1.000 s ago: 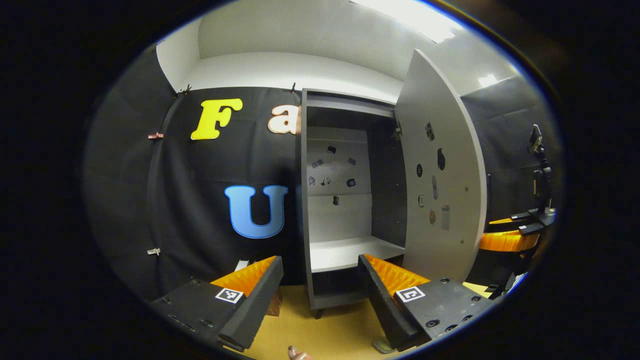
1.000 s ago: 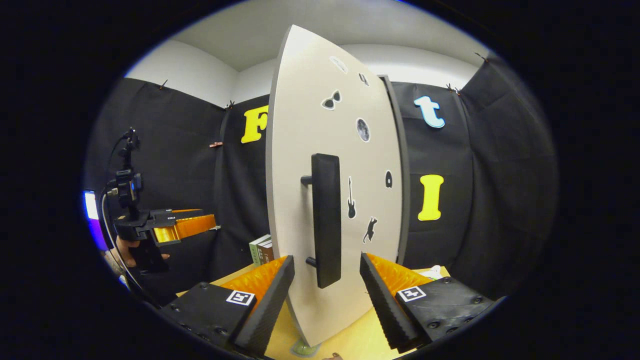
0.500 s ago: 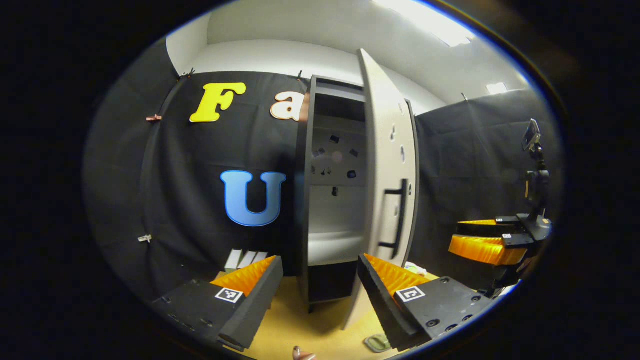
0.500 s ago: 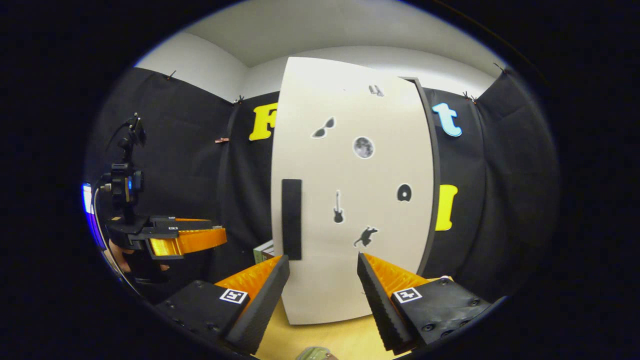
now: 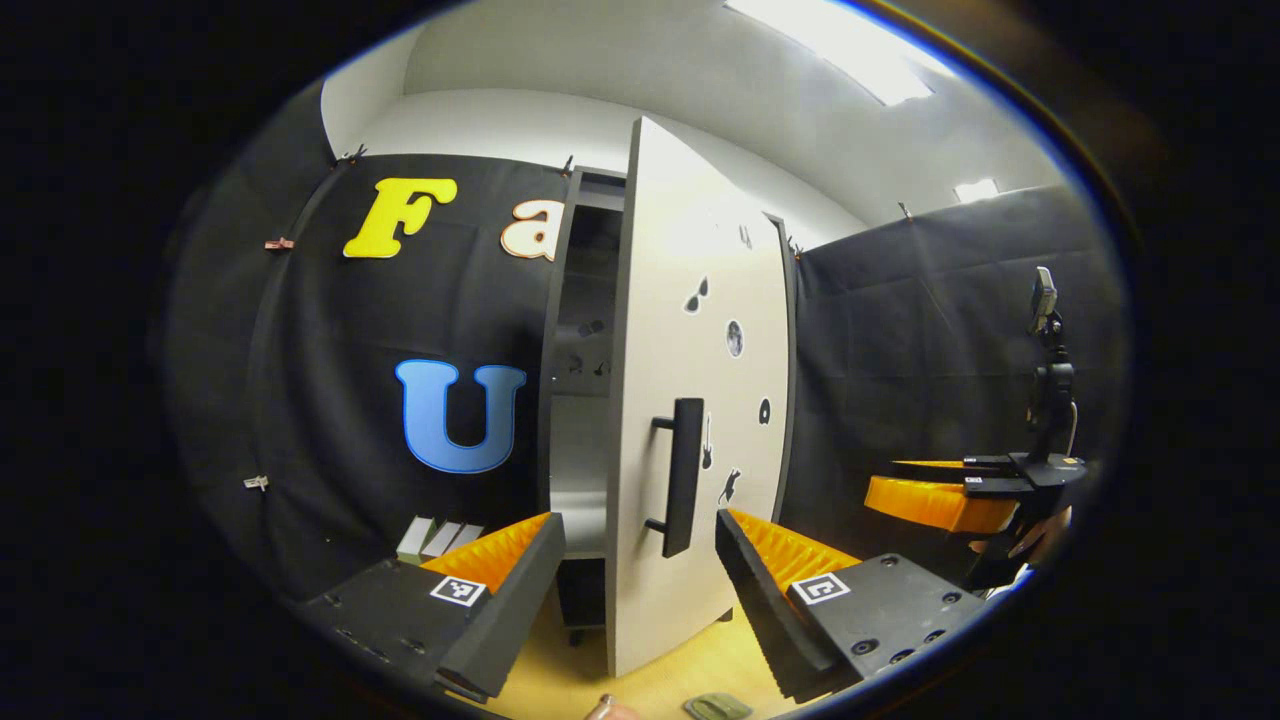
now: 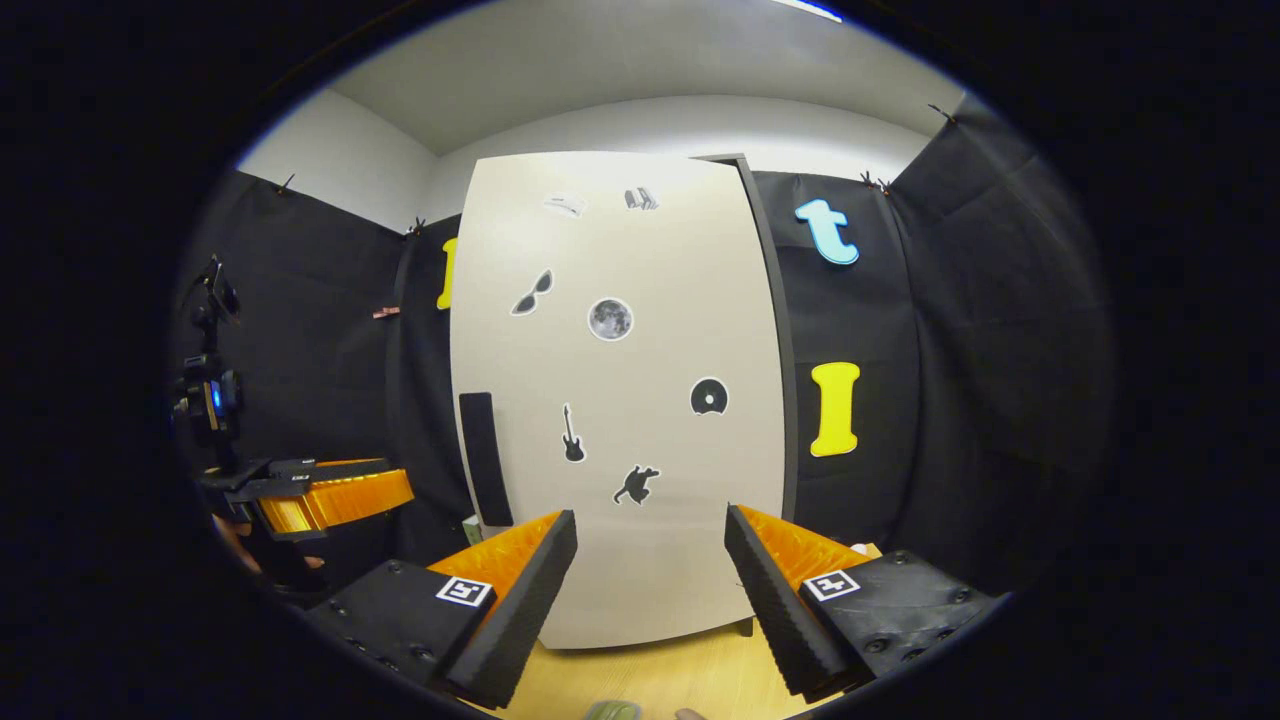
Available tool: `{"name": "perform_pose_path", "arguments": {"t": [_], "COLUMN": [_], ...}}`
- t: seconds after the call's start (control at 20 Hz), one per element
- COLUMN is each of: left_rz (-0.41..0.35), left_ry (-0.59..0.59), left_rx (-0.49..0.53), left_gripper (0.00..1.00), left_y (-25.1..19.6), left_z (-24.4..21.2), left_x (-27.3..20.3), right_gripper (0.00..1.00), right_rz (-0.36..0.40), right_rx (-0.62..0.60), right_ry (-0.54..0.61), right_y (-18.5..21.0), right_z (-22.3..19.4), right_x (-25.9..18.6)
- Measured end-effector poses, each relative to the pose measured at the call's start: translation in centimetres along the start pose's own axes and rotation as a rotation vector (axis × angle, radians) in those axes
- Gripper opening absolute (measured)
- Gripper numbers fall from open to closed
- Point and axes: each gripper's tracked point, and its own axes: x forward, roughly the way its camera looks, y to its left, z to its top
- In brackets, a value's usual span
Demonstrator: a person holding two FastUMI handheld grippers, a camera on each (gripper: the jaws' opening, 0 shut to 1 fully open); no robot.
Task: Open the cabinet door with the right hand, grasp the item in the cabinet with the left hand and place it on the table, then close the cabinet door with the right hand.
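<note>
Cabinet door (image 6: 620,400) nearly closed; right claw (image 6: 650,590) wide, left claw (image 5: 640,590) wide, both empty.

No word, brand or number can be read on anything here. The cabinet door (image 6: 640,400) carries only picture stickers: sunglasses (image 6: 531,293), a moon (image 6: 610,319), a disc (image 6: 708,397), a guitar (image 6: 571,434) and a small animal figure (image 6: 637,484), with two pale stickers near its top edge too small to make out. Each tool's finger mounts carry a square black-and-white coded marker (image 5: 459,590), a pattern and not writing.
</note>
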Motion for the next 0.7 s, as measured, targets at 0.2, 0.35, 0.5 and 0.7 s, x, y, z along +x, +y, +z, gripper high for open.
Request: {"name": "perform_pose_path", "arguments": {"t": [0.2,0.35,0.5,0.7], "left_rz": [0.001,0.006,0.028,0.04], "left_ry": [-0.006,-0.017,-0.042,-0.039], "left_rx": [0.012,0.034,0.048,0.076], "left_gripper": [0.95,0.94,0.94,0.95], "left_y": [-0.7,-1.0,-1.0,-1.2], "left_z": [0.1,0.6,1.0,1.0], "left_x": [0.9,1.2,1.5,2.0], "right_gripper": [0.97,0.97,0.97,0.97], "right_rz": [-0.005,-0.003,-0.013,-0.014], "right_rx": [-0.043,-0.051,-0.056,-0.051], "right_ry": [-0.027,-0.036,-0.051,-0.049], "right_y": [-0.7,-1.0,-1.5,-1.7], "right_z": [0.4,0.9,1.3,1.4], "right_x": [-0.1,-0.4,-0.6,-0.7]}}
